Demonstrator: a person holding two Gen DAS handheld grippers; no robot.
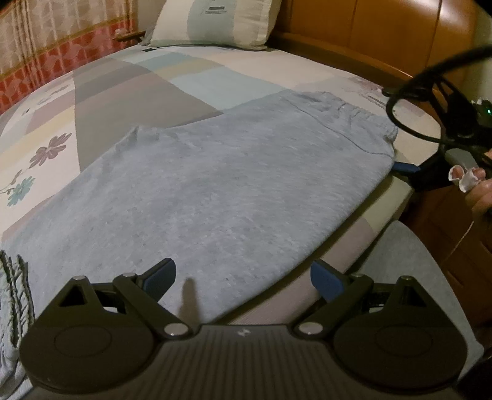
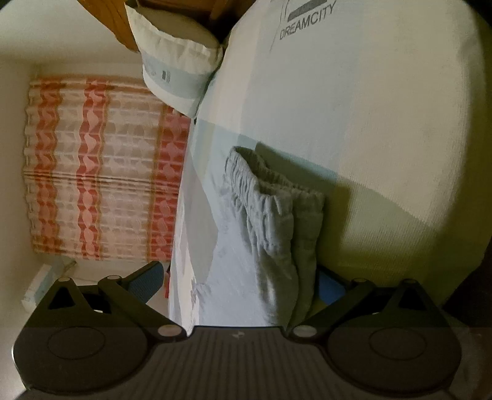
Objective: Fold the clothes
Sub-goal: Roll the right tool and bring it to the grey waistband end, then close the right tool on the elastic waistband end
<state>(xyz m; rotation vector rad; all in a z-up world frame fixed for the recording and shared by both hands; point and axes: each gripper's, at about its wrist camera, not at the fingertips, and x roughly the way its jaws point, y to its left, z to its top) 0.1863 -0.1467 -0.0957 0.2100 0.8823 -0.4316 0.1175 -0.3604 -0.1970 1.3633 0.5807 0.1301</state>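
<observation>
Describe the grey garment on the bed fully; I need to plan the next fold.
The grey garment looks like soft knit sweatpants, laid mostly flat across the patterned bed sheet near the bed's edge. Its gathered elastic waistband lies at the right end, where the right tool straddles the cloth edge with its fingers apart. The left tool sits open at the near edge, not gripping. The surface shows slight wrinkles.

Bare bedsheet beyond grey garment; pillow far end
</observation>
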